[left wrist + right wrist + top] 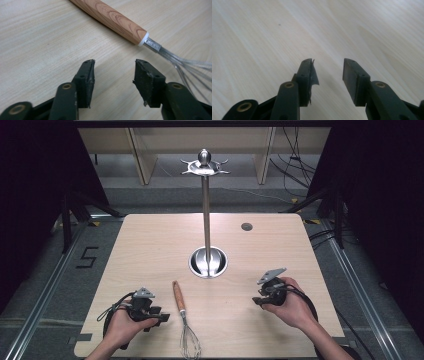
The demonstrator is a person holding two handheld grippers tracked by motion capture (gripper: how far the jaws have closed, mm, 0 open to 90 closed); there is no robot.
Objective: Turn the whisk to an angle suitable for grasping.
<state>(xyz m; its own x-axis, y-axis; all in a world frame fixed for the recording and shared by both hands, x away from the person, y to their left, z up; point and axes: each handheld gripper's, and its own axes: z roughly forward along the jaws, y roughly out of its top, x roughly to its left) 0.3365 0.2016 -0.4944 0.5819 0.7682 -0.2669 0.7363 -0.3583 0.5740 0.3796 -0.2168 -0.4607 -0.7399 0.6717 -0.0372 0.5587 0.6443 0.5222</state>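
Two black two-jaw grippers rest low over a pale wood-grain table (150, 245), one in each of the person's hands, forearms entering from the near edge in the high view. The left gripper (161, 316) sits near the front-left part of the table; in the left gripper view (115, 72) its jaws stand apart with bare tabletop between them, grasping nothing. Just beside it, toward the table's middle, lies a wire whisk with a brown wooden handle (183, 317), flat on the surface, handle pointing away from the person and the wire loops toward the near edge. In the left gripper view the whisk (117, 21) runs across the upper right, beyond the jaw tips and apart from them; a white collar and metal ferrule join handle to wires. The right gripper (258, 301) is at the front-right, well apart from the whisk; in the right gripper view (328, 70) its jaws are likewise spread and empty, with a torn edge on the left pad. At the table's centre stands a tall polished metal utensil stand (206, 200) with a round base, upright pole, and hooked crown topped by a ball. A small dark round grommet (247, 226) sits in the tabletop beyond and to the right of the stand.
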